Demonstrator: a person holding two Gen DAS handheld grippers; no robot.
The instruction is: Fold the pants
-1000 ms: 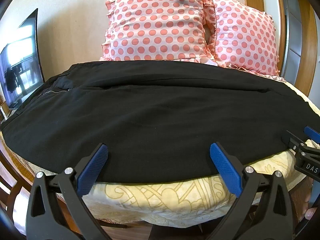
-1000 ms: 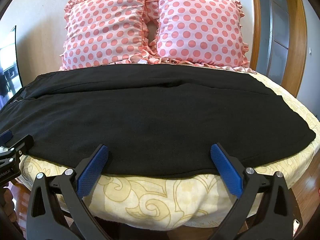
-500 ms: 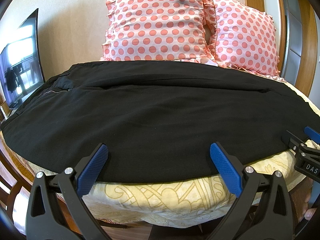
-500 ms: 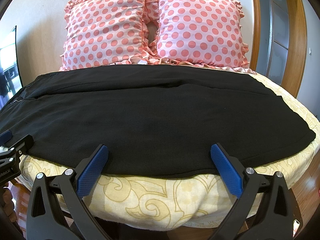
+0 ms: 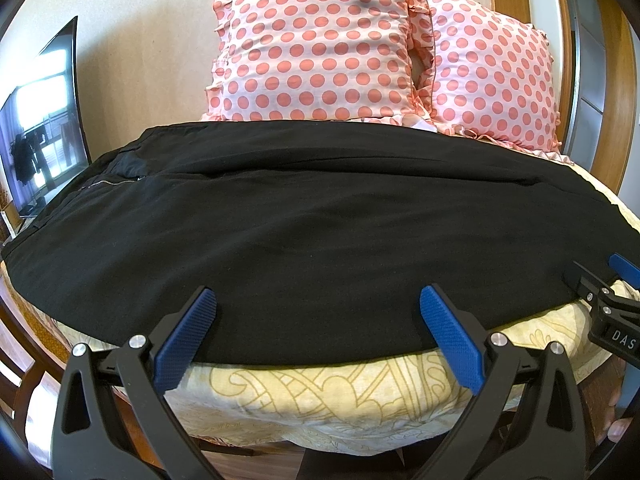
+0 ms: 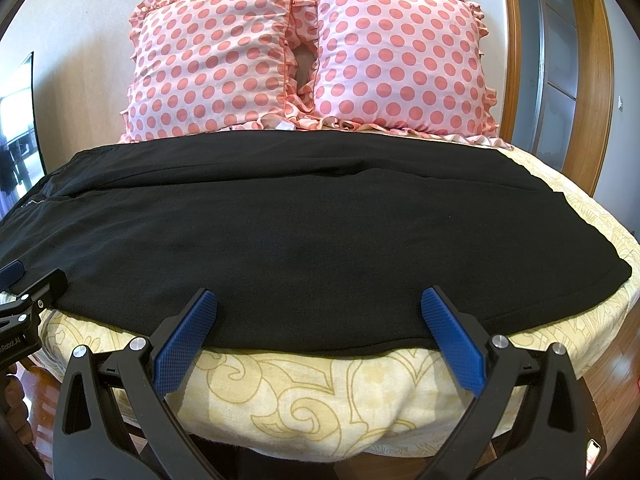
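Observation:
Black pants (image 5: 304, 220) lie flat across the cream patterned bed (image 5: 320, 392), waist and zipper (image 5: 108, 183) at the left, leg ends at the right (image 6: 580, 264). My left gripper (image 5: 318, 300) is open and empty, its blue pads over the pants' near edge toward the waist side. My right gripper (image 6: 320, 300) is open and empty at the near edge toward the leg side. Each gripper shows at the edge of the other's view: the right one in the left wrist view (image 5: 608, 284), the left one in the right wrist view (image 6: 32, 284).
Two pink polka-dot pillows (image 6: 304, 60) lean against the wall behind the pants. A dark TV screen (image 5: 40, 120) stands at the left. A wooden door frame (image 6: 592, 80) is at the right. The bed edge drops to a wooden floor (image 6: 624, 380).

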